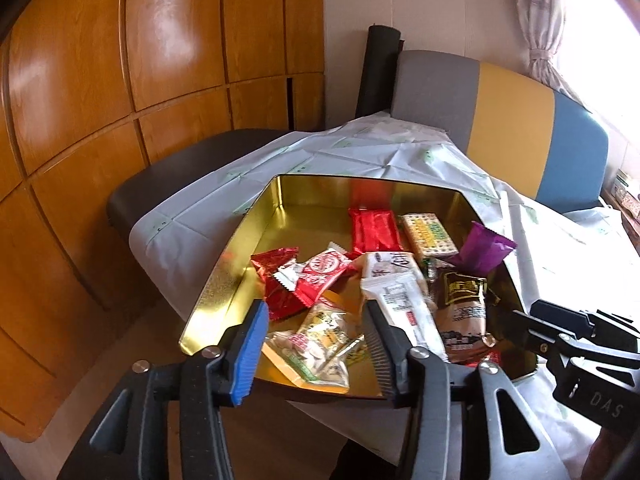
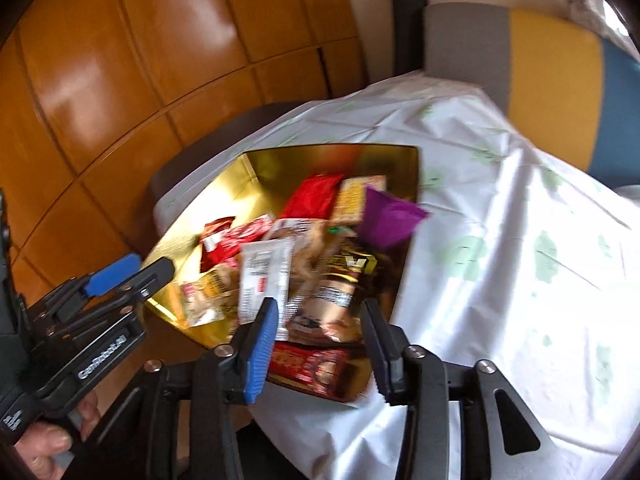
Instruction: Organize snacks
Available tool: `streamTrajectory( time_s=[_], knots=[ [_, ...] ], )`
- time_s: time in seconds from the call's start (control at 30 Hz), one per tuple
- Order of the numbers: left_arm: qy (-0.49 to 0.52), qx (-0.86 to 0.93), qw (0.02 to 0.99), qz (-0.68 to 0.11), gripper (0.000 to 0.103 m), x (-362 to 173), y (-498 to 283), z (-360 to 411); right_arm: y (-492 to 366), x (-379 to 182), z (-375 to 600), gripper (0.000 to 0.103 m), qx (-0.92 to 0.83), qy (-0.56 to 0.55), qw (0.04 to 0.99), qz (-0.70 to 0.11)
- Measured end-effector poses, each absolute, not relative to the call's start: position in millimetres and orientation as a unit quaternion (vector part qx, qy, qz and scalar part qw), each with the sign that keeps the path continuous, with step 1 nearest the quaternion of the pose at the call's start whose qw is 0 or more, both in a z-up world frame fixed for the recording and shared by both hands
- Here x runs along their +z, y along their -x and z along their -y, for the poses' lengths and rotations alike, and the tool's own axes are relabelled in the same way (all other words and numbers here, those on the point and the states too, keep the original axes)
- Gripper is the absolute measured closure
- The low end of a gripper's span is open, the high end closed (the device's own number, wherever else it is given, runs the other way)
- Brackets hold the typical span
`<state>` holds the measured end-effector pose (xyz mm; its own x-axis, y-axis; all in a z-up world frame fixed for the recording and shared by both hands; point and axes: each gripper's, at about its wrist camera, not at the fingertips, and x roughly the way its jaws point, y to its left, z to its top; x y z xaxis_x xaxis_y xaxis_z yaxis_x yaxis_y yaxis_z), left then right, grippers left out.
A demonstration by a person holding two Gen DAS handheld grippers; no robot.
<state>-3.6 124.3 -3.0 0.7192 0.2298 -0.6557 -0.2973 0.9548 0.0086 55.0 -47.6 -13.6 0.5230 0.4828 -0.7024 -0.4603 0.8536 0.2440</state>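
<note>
Two grippers are seen above a gold tin (image 1: 224,284) that is set at the near left corner of the tabletop, on a white cloth (image 1: 360,156) printed with green. The tin's near corner is hidden in the left wrist view behind the fingers (image 1: 250,344) of the left gripper (image 1: 316,344), and its right wall is partly masked by the right gripper (image 1: 520,322). The right wrist view is blurred, so print on the packets cannot be read there. The snacks are heaped toward the tin's near and right sides: a long white packet (image 1: 396,300), a brown packet (image 1: 464,308), red packets (image 1: 374,230), a purple packet (image 1: 482,252) leaning over the right rim. Bare gold floor is left along the tin's far and left walls. Open cloth is spread to the right of the tin.

Both claws are held spread, about halfway. Nothing is pinched between either pair of pads; the packets lie below them.
</note>
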Motion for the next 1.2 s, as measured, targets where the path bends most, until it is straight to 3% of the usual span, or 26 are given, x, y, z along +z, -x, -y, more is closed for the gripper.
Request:
streamTrajectory(
  time_s=[0.5, 1.2],
  knots=[
    [0.025, 0.158, 0.929, -0.334, 0.035, 4, 9, -105, -49, -19, 69, 0.039, 0.231, -0.020, 0.886, -0.402],
    [0.018, 0.178, 0.929, -0.323, 0.035, 6, 13, -103, -46, -16, 70, 0.034, 0.226, -0.016, 0.890, -0.396]
  ],
)
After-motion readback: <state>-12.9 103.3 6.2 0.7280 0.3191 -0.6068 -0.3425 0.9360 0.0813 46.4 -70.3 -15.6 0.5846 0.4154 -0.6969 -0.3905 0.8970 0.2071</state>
